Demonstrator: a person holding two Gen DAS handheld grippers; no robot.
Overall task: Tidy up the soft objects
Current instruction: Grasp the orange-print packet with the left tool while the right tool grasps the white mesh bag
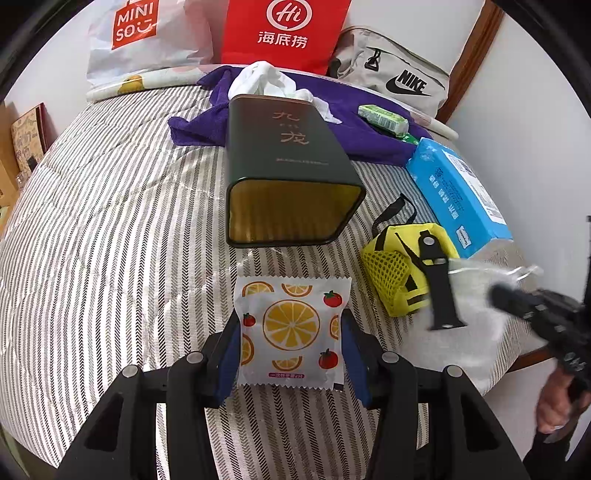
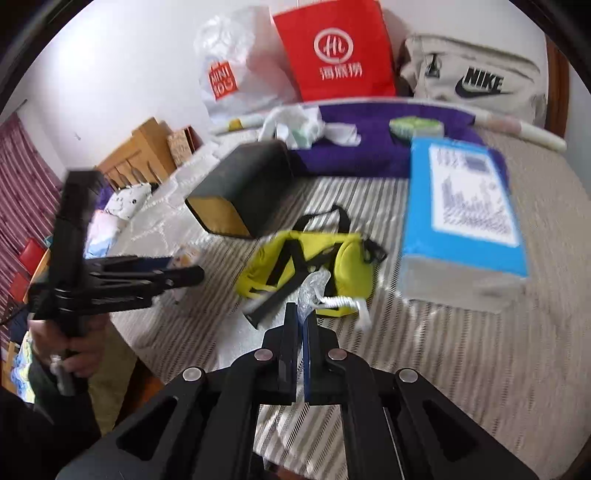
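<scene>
My left gripper (image 1: 291, 332) is shut on a white packet printed with orange slices (image 1: 291, 328) and holds it just in front of the open mouth of a dark green tin (image 1: 291, 173) lying on its side on the striped bed. My right gripper (image 2: 301, 314) is shut on a clear plastic bag (image 2: 312, 286) holding a black watch strap (image 1: 439, 291); the bag also shows in the left wrist view (image 1: 476, 295). It hangs over a yellow mesh pouch (image 2: 314, 266), which also shows in the left wrist view (image 1: 391, 273).
A blue tissue pack (image 1: 458, 195), a purple towel (image 1: 369, 136) with a green packet (image 1: 384, 118) and white cloth (image 1: 266, 81) lie behind the tin. A Miniso bag (image 1: 136, 37), red bag (image 1: 284, 33) and Nike bag (image 1: 399, 74) line the wall.
</scene>
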